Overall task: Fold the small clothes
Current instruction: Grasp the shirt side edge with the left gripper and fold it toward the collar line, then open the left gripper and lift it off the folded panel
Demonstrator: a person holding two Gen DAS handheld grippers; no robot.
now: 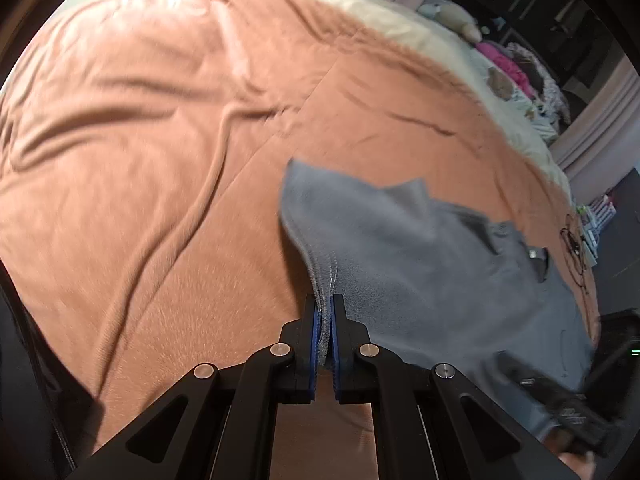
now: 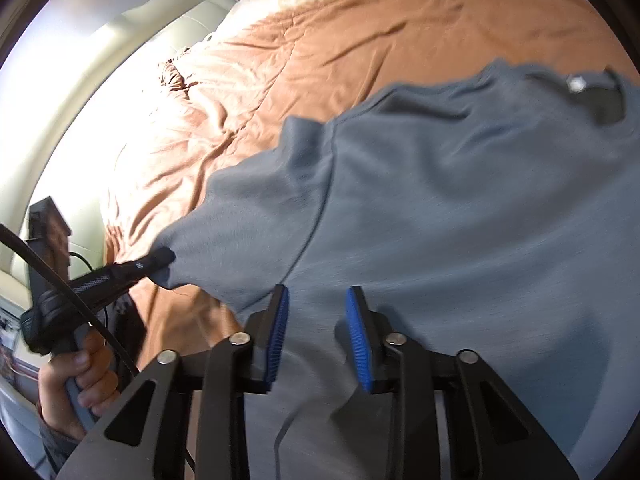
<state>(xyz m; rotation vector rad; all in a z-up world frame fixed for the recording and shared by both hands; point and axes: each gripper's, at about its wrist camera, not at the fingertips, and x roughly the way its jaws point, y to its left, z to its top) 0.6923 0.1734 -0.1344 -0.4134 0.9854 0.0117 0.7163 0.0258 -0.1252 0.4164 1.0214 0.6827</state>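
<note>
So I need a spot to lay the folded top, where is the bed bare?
The orange blanket is bare left of the grey sweatshirt, up to its cream edge. It is crowded around the clothes pile at the far corner.

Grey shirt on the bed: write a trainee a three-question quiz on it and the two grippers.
1. True or false: the left gripper is clamped on the cuff of the grey shirt's sleeve.
2. The right gripper has its blue pads: A) pressed shut on the collar, B) apart above the shirt's body, C) closed on the orange bedspread.
3. Fill in: the shirt lies on a bedspread coloured ____.

Key: 1 true, both views show its pads pinching the sleeve end. 2 B, a gap shows between the pads and no fabric is pinched. 3 orange.
</note>
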